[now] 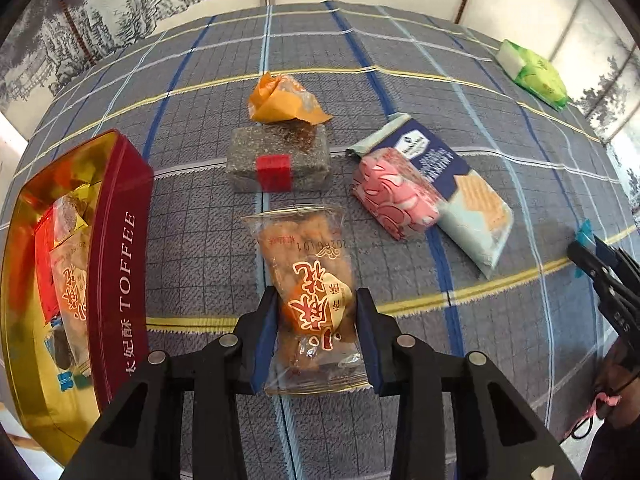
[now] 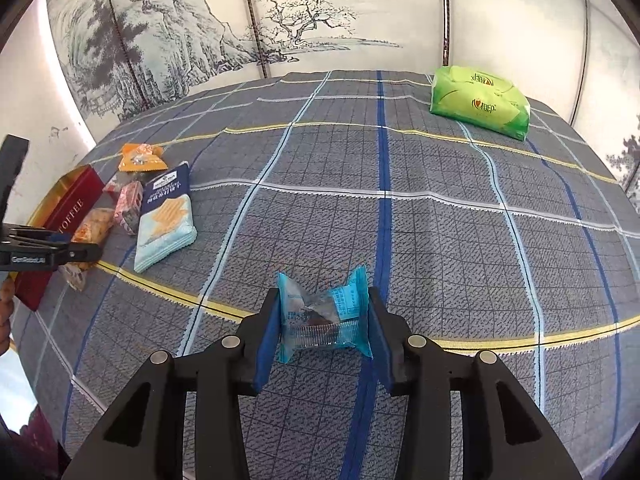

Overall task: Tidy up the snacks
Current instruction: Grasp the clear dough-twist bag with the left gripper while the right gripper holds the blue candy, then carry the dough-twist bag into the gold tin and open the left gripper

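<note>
My left gripper is shut on a clear packet with an orange-brown snack and red lettering; its far end points away over the cloth. Just left of it stands an open red TOFFEE tin with a gold inside and several packets in it. My right gripper is shut on a small blue packet, pinched at its middle, low over the checked tablecloth. On the cloth lie an orange packet, a grey block with a red band, a pink packet and a blue wafer packet.
A green packet lies alone at the far right corner of the table. A painted folding screen stands right behind the table. The tin sits at the table's left edge, with a person's hand just beside it.
</note>
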